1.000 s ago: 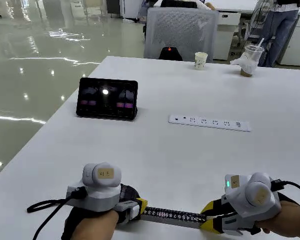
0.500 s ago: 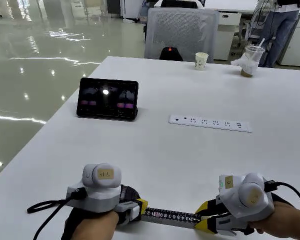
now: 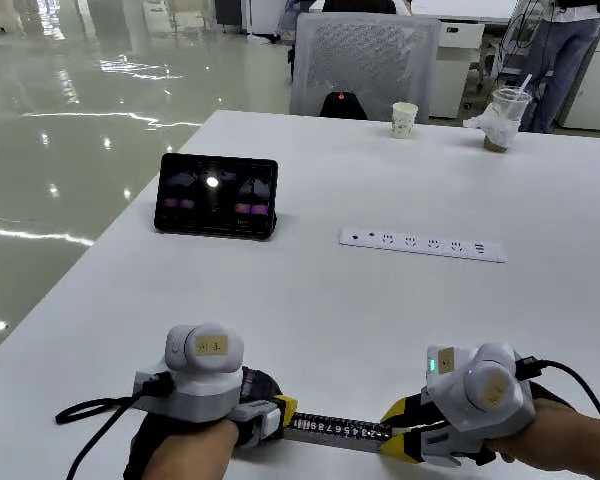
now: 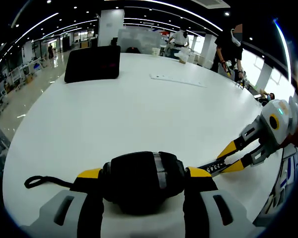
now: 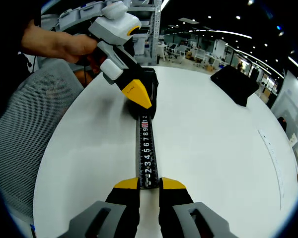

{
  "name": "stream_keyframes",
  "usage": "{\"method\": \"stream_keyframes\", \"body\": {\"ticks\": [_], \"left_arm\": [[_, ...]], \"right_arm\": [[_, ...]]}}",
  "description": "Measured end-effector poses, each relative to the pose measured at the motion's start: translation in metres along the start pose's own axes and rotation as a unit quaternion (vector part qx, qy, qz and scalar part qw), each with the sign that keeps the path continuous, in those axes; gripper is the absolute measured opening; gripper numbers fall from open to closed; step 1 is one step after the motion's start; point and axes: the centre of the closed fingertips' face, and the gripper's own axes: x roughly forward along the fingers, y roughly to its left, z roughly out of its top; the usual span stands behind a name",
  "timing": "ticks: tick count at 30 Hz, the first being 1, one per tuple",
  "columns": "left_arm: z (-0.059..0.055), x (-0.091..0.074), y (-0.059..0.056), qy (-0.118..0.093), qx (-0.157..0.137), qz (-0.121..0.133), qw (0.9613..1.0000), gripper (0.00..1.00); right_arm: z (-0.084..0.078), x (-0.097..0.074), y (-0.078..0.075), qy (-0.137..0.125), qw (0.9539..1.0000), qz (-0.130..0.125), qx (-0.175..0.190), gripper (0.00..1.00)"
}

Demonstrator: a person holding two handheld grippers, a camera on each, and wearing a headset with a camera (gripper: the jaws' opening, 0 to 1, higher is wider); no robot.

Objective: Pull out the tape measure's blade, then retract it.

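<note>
A black tape measure case [image 4: 144, 181] sits on the white table [image 3: 310, 300] with my left gripper [image 4: 144, 172] shut on it; its yellow fingertips [image 4: 89, 173] flank the case. In the head view the case [image 3: 255, 388] is at the front left by the left gripper [image 3: 280, 410]. A short length of black numbered blade [image 3: 335, 430] runs right to my right gripper [image 3: 392, 440], which is shut on the blade's end. In the right gripper view the blade [image 5: 145, 148] leads from the right gripper [image 5: 149, 184] up to the case [image 5: 150, 91].
A dark tablet [image 3: 216, 195] stands at mid left and a white power strip [image 3: 422, 244] lies at mid right. A paper cup [image 3: 404, 120] and a plastic drink cup [image 3: 505, 112] stand at the far edge, before a grey mesh chair [image 3: 365, 60]. A black strap [image 3: 90, 410] trails left.
My right gripper has moved left toward the left gripper with the blade's end in it, and the exposed length of blade is shorter. The left gripper and case have stayed put.
</note>
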Motion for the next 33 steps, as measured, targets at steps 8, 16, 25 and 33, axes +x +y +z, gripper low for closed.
{"method": "stream_keyframes", "body": {"ticks": [8,16,25,33], "left_arm": [[0.000,0.000,0.000,0.000,-0.002,-0.001,1.0000,0.60],[0.000,0.000,0.000,0.001,-0.003,-0.003,1.0000,0.60],[0.000,-0.001,0.000,0.001,-0.004,-0.004,1.0000,0.60],[0.000,-0.001,0.000,0.002,-0.005,-0.005,1.0000,0.60]], "right_arm": [[0.006,0.005,-0.001,-0.003,1.0000,0.000,-0.003,0.11],[0.011,0.009,-0.001,-0.007,1.0000,0.000,-0.006,0.11],[0.016,0.014,-0.001,-0.010,0.9999,0.000,-0.008,0.11],[0.022,0.019,0.000,-0.012,0.9999,0.002,-0.011,0.11]]}}
